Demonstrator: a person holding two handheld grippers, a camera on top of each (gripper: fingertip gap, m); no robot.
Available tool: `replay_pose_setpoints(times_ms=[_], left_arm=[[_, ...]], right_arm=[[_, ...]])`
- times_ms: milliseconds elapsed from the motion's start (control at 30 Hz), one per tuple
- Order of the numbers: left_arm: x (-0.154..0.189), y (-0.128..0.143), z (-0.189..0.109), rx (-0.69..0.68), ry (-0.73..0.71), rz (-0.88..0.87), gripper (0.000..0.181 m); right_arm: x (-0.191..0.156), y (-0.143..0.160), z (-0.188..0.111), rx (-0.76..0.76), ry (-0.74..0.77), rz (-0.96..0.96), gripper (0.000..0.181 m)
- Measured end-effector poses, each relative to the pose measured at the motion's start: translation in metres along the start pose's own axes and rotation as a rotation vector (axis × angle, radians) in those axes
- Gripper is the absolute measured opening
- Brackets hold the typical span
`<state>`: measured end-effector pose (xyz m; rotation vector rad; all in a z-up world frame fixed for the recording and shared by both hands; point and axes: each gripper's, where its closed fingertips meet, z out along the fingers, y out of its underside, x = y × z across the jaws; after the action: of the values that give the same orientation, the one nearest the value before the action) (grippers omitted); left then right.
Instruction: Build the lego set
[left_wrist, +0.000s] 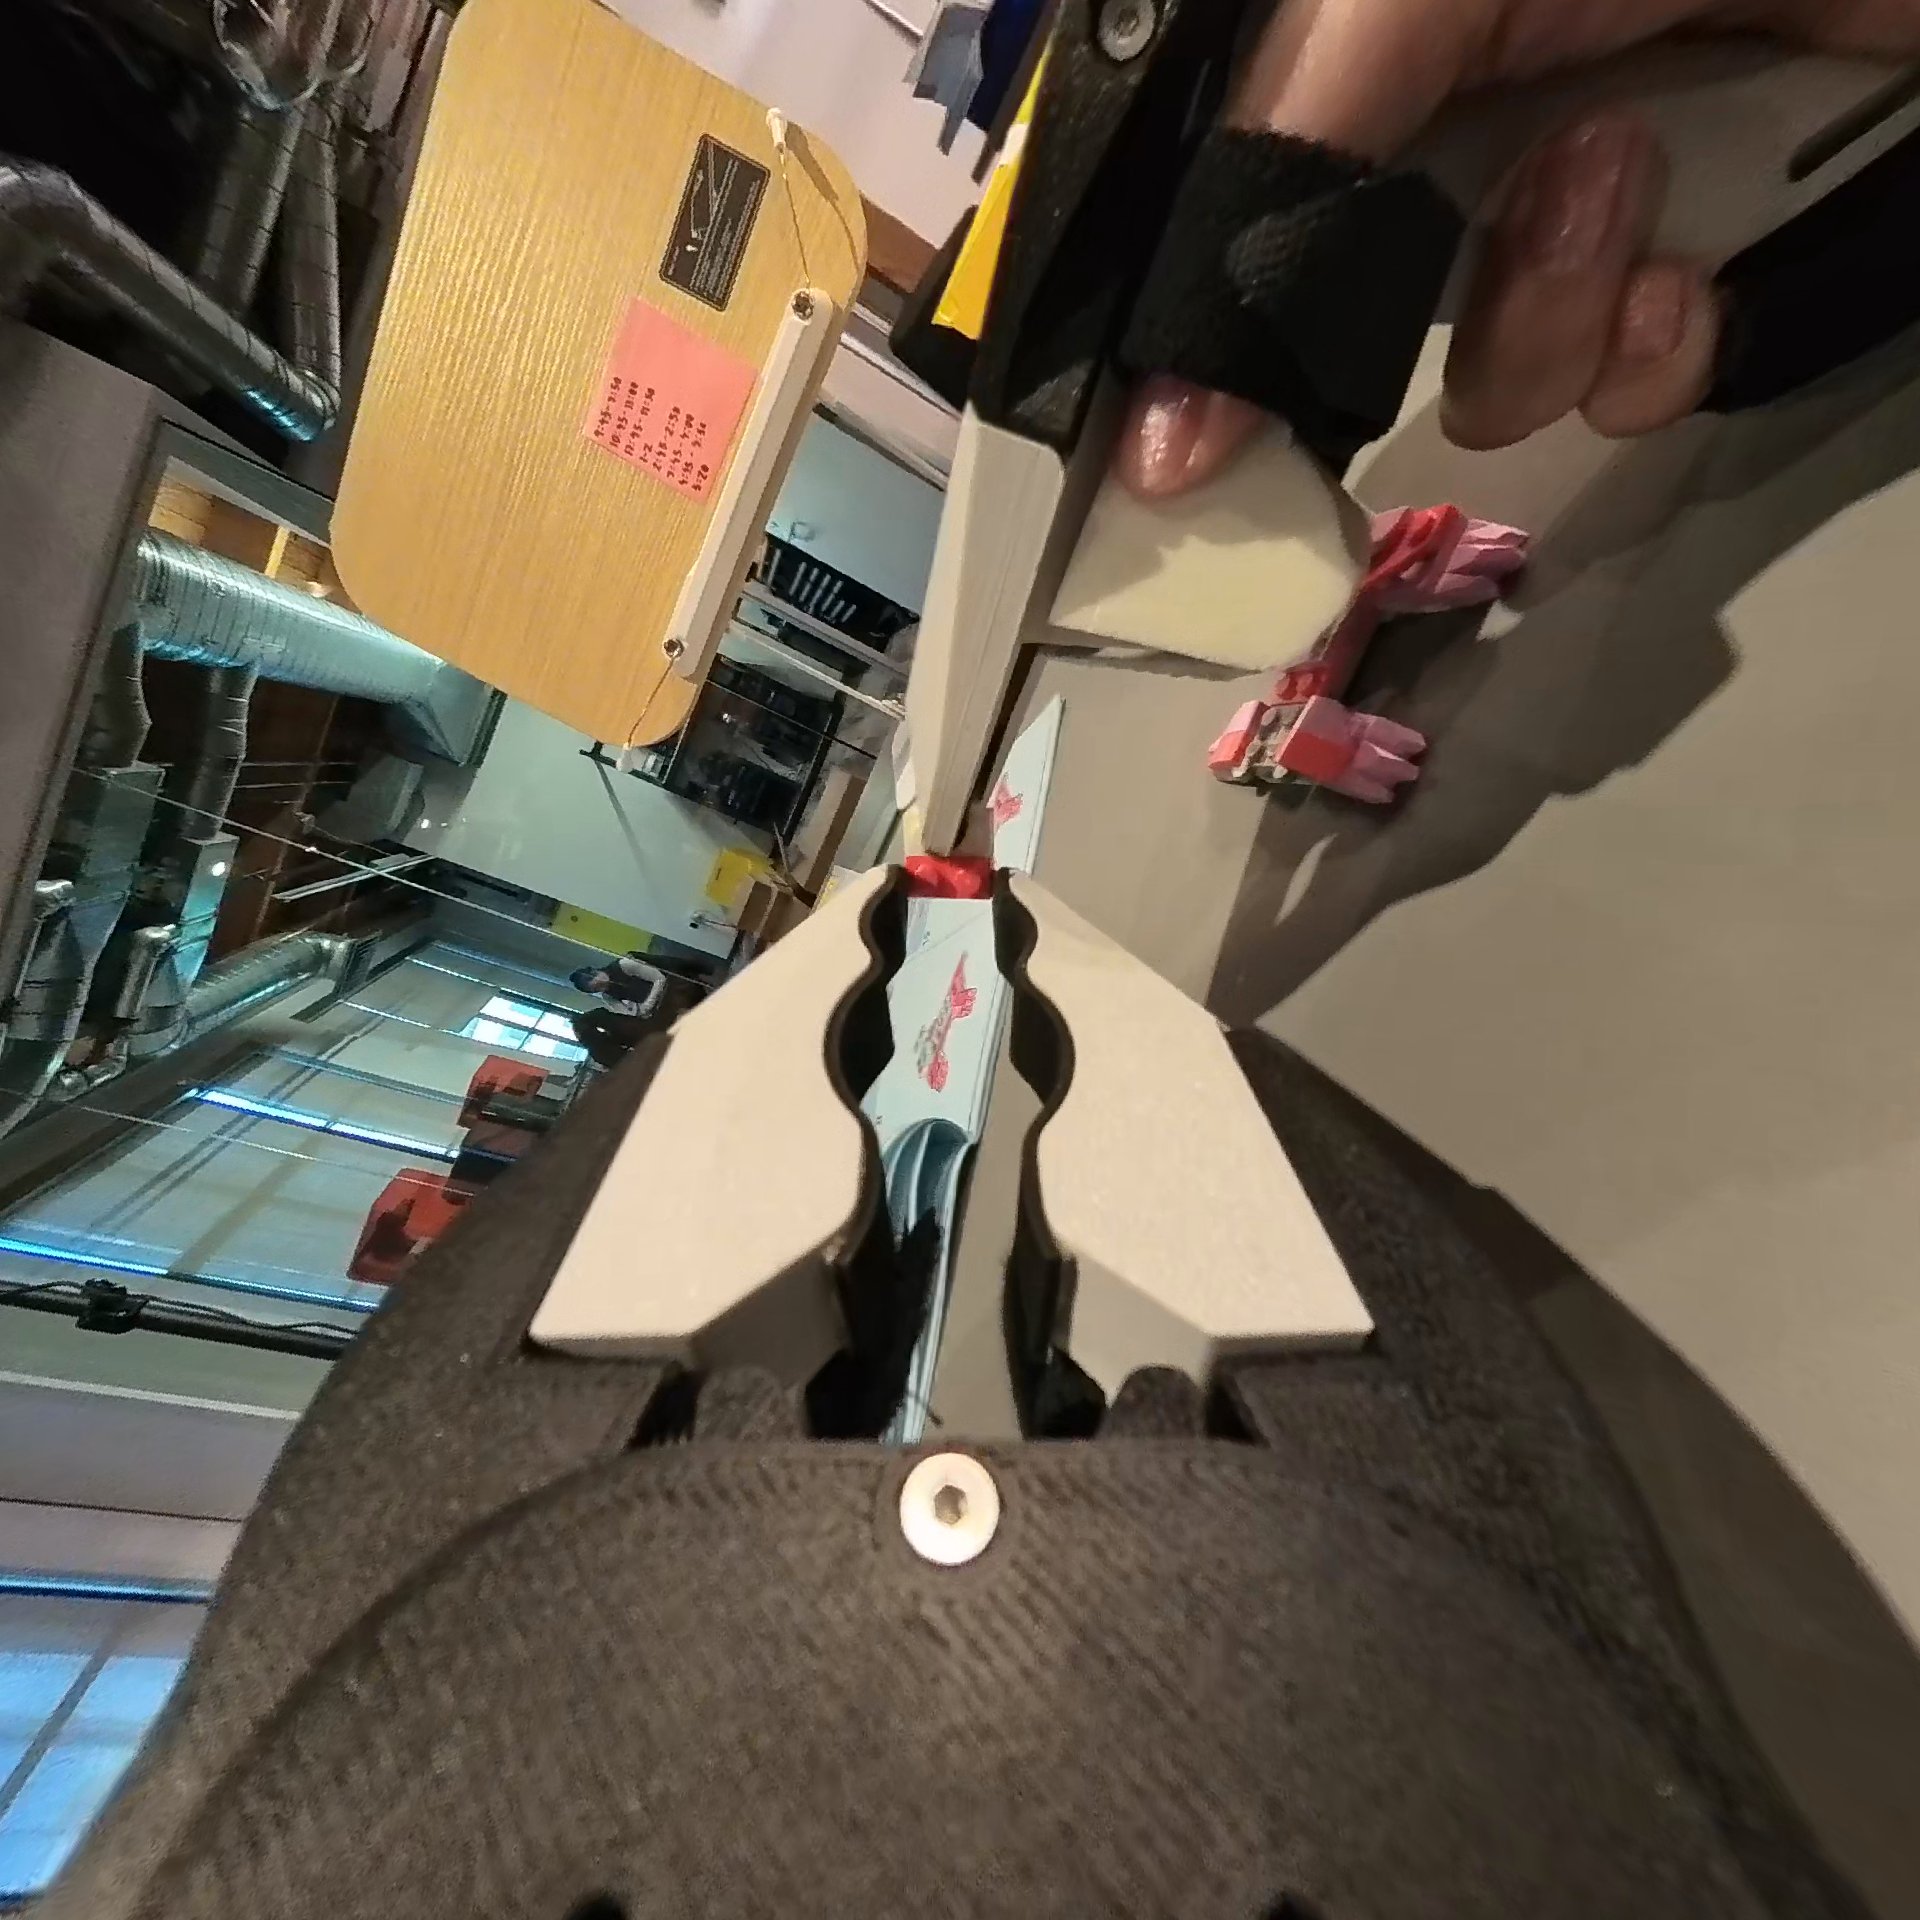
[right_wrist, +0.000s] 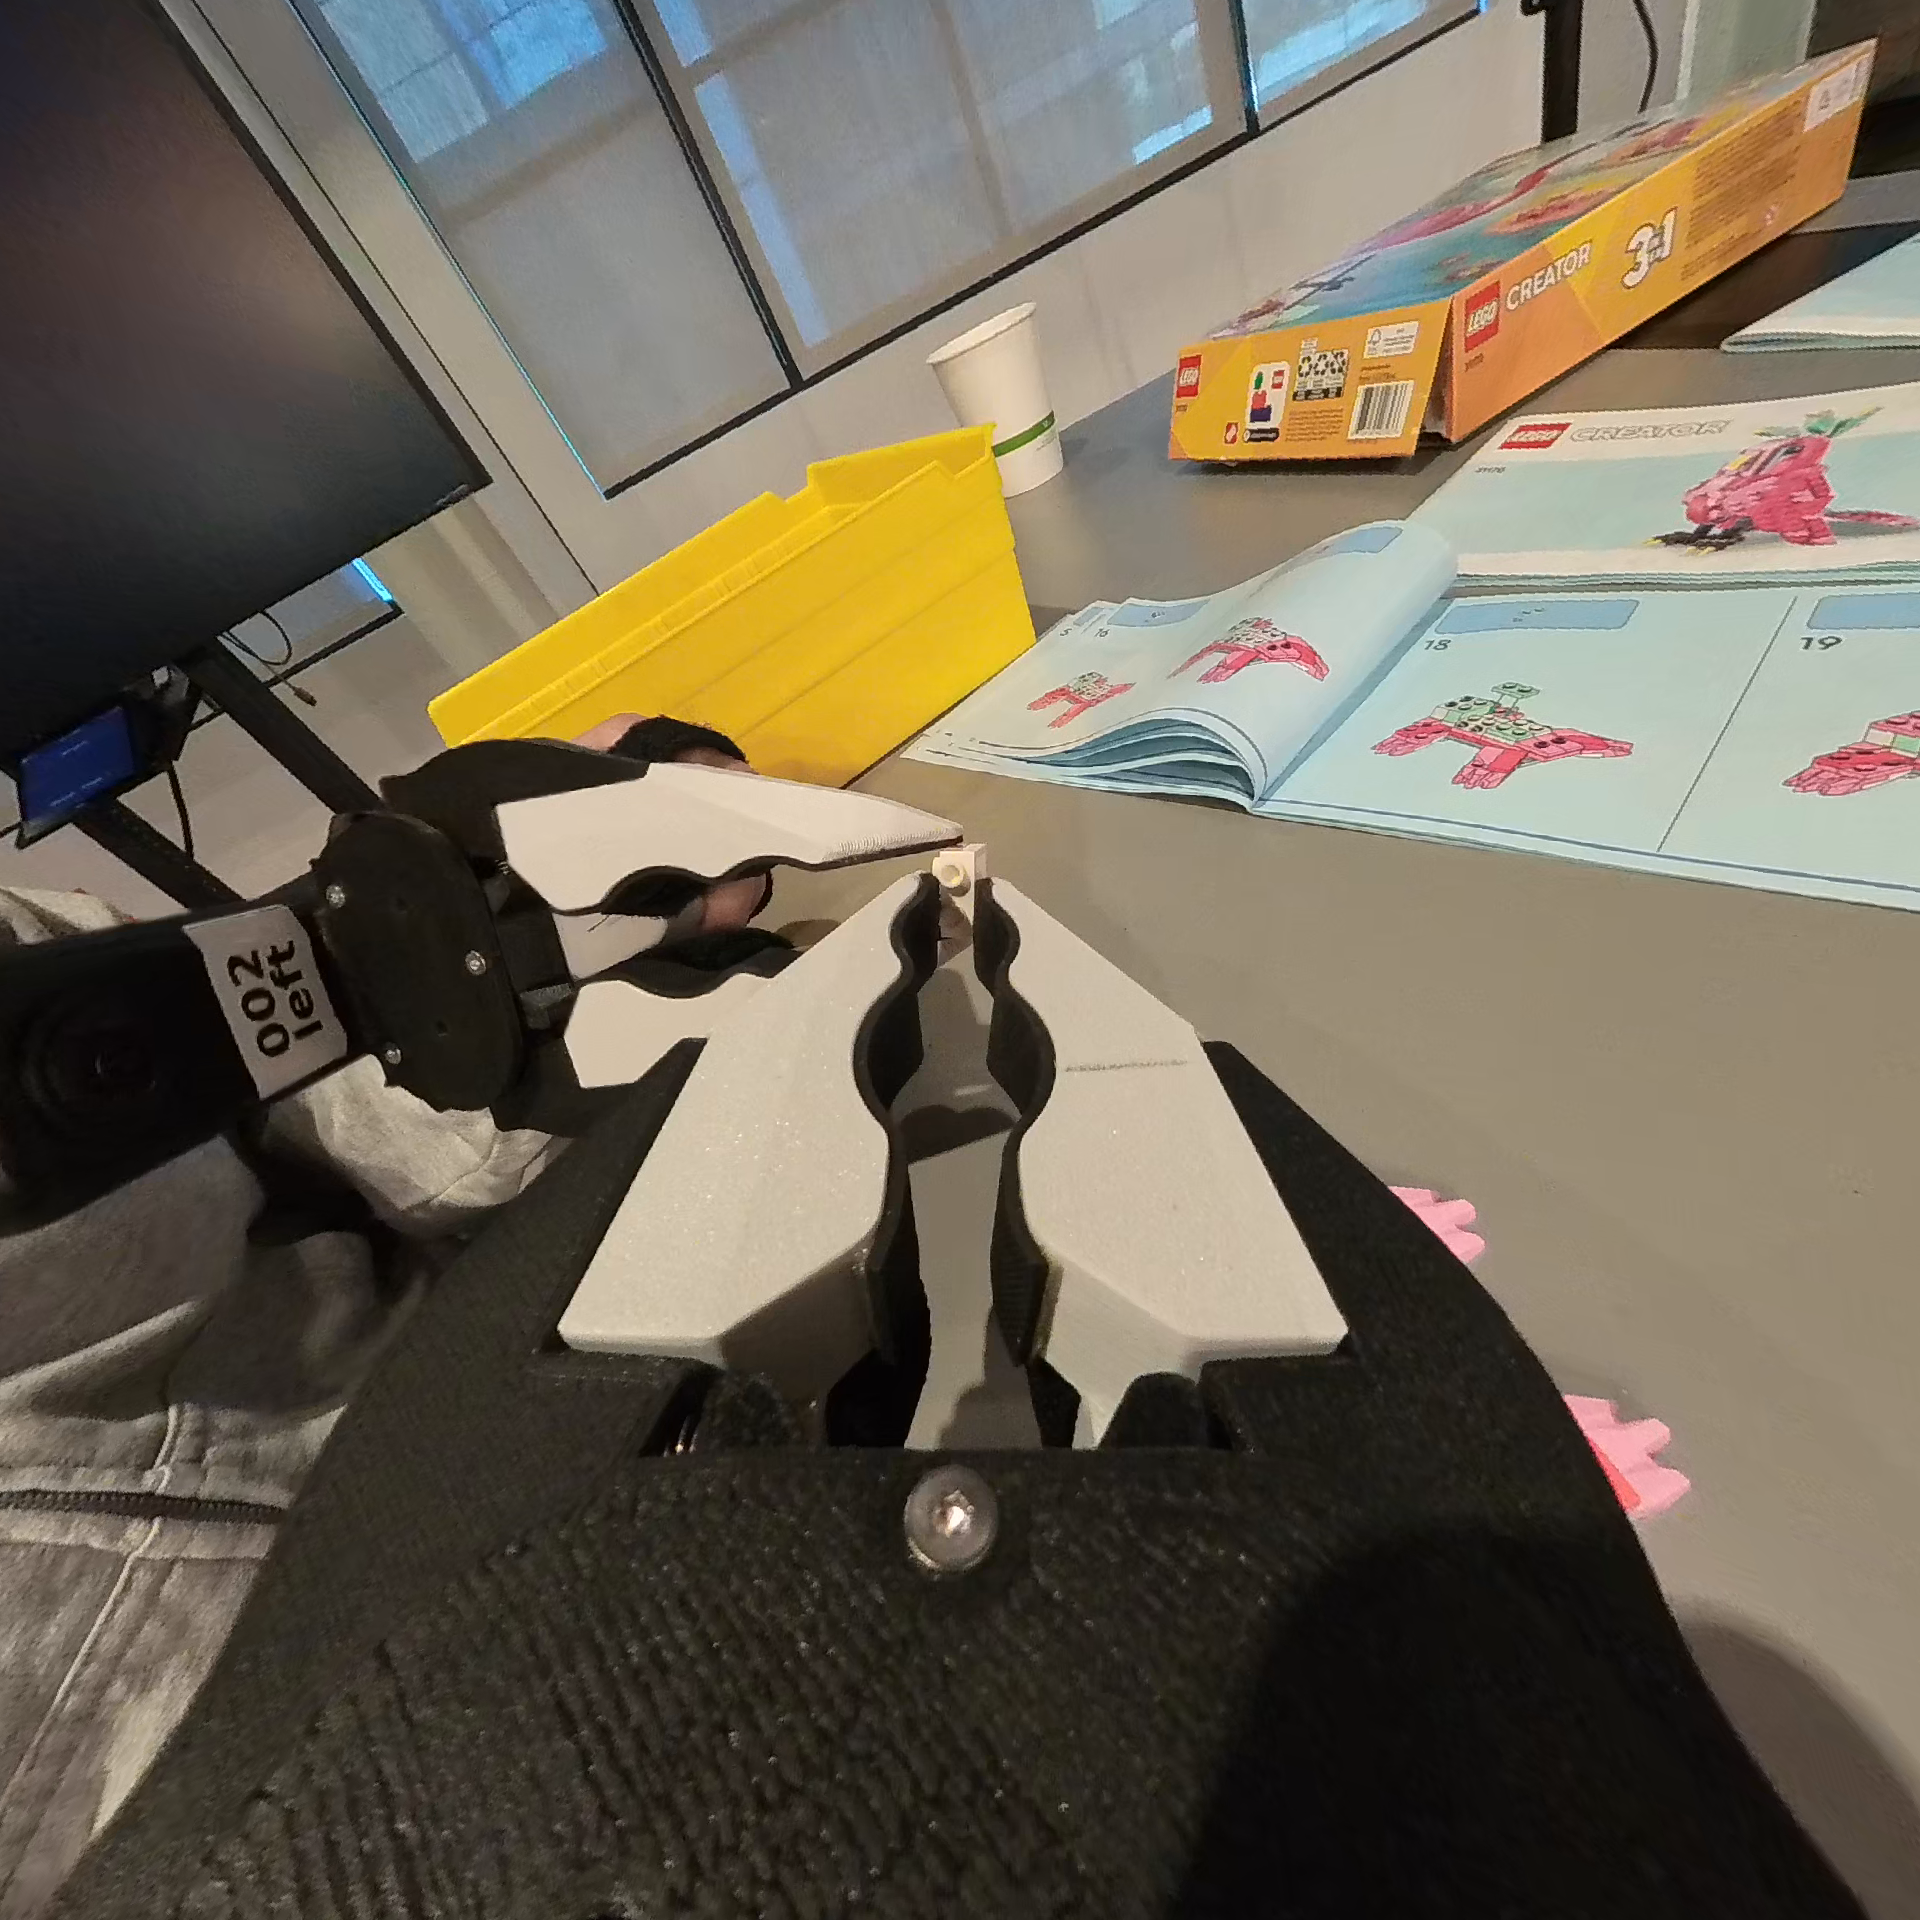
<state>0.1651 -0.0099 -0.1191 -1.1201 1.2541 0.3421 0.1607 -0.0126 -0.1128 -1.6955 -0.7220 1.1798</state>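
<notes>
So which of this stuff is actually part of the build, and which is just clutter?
Part of the job:
left gripper holding red piece
right gripper holding white piece
pink sub-assemblies
open instruction booklet

Lying about:
set box
yellow bin
paper cup
monitor

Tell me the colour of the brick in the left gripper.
Red brick, pinched at the left gripper's tips; clearest in the left wrist view.
</notes>
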Motion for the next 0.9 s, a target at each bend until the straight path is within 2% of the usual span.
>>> replay_pose_setpoints(times_ms=[300,433,567,600,633,667,733,900], left_arm=[[0.001,0.0,0.002,-0.007,-0.005,0.006,0.016],[0.0,0.002,0.003,-0.032,0.018,-0.044,0.015],[-0.002,0.006,0.006,-0.061,0.002,-0.002,0.015],[-0.003,0.007,0.005,-0.062,-0.008,0.009,0.015],[-0.01,0.003,0.0,-0.038,-0.046,0.014,0.015],[-0.013,0.003,-0.005,-0.03,-0.052,-0.009,0.014],[-0.012,0.011,-0.008,-0.05,-0.044,-0.036,0.015],[-0.027,0.001,-0.019,-0.046,-0.074,-0.064,0.015]], right_arm=[[0.001,0.0,0.0,0.001,0.002,0.003,0.005],[0.003,0.001,0.001,-0.001,0.04,-0.029,0.005],[0.008,0.0,0.004,0.011,0.138,-0.121,0.004],[0.014,-0.001,0.002,0.015,0.198,-0.148,0.004],[0.035,-0.005,-0.008,0.028,0.324,-0.17,0.005],[0.05,-0.013,-0.024,0.065,0.38,-0.154,0.005],[0.065,-0.023,-0.047,0.142,0.381,-0.062,0.004],[0.047,-0.023,-0.032,0.144,0.269,-0.041,0.005]])
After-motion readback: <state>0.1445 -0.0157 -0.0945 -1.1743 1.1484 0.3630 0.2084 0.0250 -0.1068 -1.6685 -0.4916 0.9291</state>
